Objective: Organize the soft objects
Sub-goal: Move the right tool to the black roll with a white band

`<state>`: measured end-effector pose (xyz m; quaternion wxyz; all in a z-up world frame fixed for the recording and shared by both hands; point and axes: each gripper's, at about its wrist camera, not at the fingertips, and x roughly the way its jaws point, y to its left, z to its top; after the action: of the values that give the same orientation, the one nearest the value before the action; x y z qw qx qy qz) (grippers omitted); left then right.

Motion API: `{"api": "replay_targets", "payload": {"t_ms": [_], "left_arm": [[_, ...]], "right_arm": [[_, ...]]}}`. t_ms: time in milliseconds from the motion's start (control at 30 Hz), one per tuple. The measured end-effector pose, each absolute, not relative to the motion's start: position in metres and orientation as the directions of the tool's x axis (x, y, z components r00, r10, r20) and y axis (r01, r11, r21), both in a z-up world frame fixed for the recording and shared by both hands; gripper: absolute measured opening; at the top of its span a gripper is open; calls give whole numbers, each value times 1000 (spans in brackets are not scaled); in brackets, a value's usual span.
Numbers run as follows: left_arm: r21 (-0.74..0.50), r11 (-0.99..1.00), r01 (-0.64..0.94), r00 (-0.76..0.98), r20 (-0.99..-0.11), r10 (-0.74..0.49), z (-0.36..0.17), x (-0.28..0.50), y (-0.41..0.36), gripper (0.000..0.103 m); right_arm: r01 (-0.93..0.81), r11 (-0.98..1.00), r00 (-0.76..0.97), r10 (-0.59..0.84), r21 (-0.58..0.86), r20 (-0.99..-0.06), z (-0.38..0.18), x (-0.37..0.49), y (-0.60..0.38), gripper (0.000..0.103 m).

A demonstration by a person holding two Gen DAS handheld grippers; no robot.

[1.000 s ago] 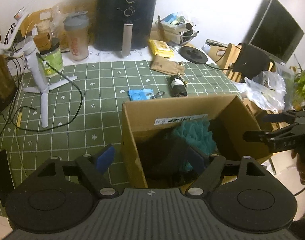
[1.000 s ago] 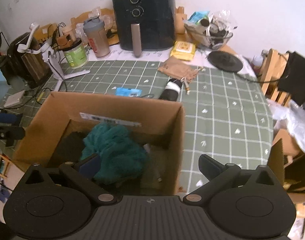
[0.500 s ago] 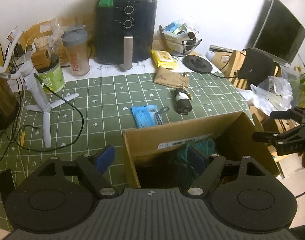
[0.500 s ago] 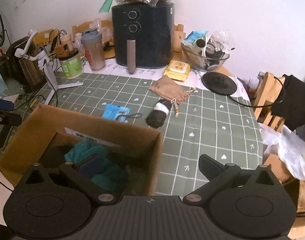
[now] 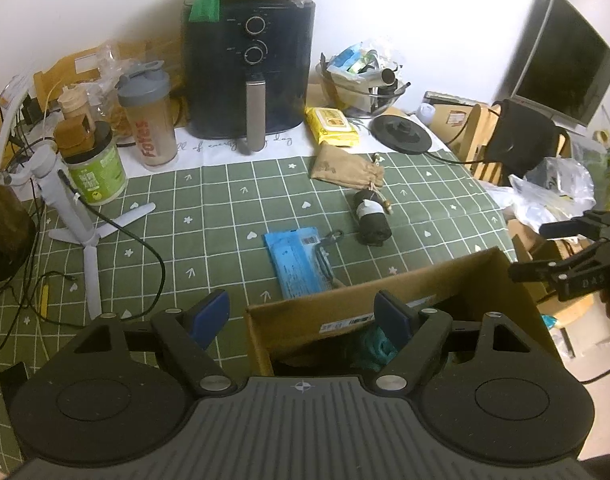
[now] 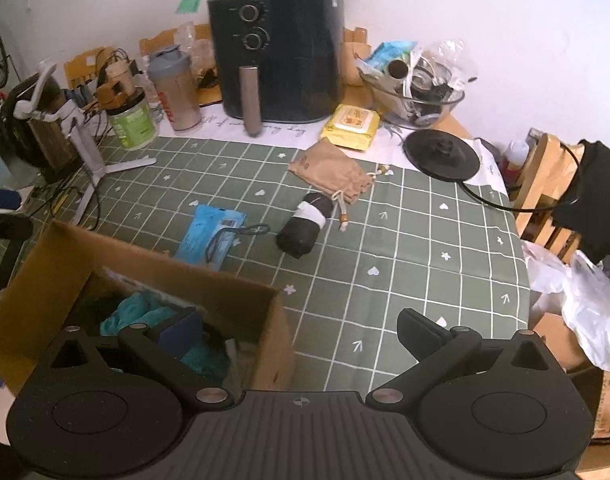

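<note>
Surface: a green grid-patterned tablecloth [image 6: 405,248] over a cluttered table against a white wall, with a black air fryer [image 6: 279,52] at the back.
Left gripper: the left gripper [image 5: 305,316] is spread wide and empty, its fingers straddling the near left corner of the cardboard box [image 5: 405,288].
Right gripper: the right gripper [image 6: 301,330] is also spread and empty, one finger over the box, the other over bare cloth.
In the box: a teal fuzzy cloth [image 6: 145,316] lies inside beside something dark.
Still on the table: a black rolled bundle [image 6: 301,228] with a white band, a tan drawstring pouch [image 6: 329,172] touching its far end, and a blue flat packet [image 6: 209,236] near the box's far wall.
Handling: the bundle and pouch look light, soft and compressible; I judge a pinch across the bundle's middle, on the band, the safest hold. The pouch would bunch up, so take the gathered neck. The packet lies flat and may be slippery.
Hard to see: the box's dark contents are shadowed and blocked by the fingers, and its near wall is cut off.
</note>
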<state>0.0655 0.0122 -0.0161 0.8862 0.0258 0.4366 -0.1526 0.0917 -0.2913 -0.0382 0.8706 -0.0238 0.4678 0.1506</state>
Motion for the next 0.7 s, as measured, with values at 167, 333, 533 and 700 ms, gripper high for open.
{"api": "replay_targets", "payload": {"t_ms": [167, 333, 533, 700], "left_arm": [[-94, 949, 301, 563, -785, -256, -15, 68, 7, 79], [-75, 947, 311, 555, -795, -245, -17, 69, 2, 79], [-66, 954, 292, 557, -799, -226, -17, 70, 0, 79], [-70, 962, 265, 559, -802, -212, -17, 70, 0, 79]], "right_arm": [[-281, 955, 507, 235, 99, -829, -45, 112, -297, 103], [-297, 950, 479, 234, 94, -846, -55, 135, -300, 103], [-335, 941, 485, 224, 58, -846, -53, 161, -297, 103], [-383, 922, 484, 254, 58, -837, -55, 181, -292, 103]]}}
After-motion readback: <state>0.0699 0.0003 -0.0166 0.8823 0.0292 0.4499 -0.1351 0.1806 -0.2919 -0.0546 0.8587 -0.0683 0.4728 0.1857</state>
